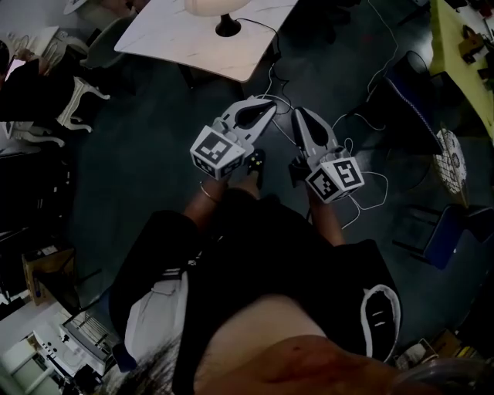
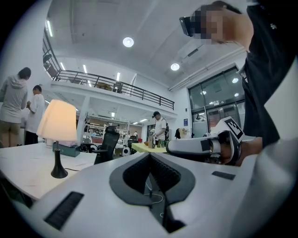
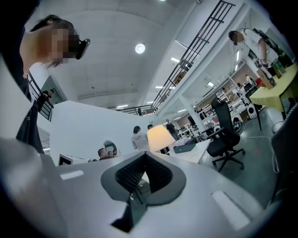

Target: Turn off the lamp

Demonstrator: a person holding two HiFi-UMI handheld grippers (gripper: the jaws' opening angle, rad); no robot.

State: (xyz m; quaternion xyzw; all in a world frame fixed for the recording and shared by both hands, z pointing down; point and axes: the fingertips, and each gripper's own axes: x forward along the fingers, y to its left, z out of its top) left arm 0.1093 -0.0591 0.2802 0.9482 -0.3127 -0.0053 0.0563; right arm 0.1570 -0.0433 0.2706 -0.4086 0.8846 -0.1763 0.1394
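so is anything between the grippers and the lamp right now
Nothing visible does. The lit lamp stands on the white table, ahead of the left gripper and the right gripper, both shut and empty. Only open floor with loose cables lies between them.

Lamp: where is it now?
The lamp stands at the head view's top centre, on the white table, ahead of the left gripper and right gripper, untouched.

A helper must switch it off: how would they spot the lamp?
Find the white table beside a black office chair. The lamp stands on it: glowing cream shade, thin black stem, round base, the only lit thing there.
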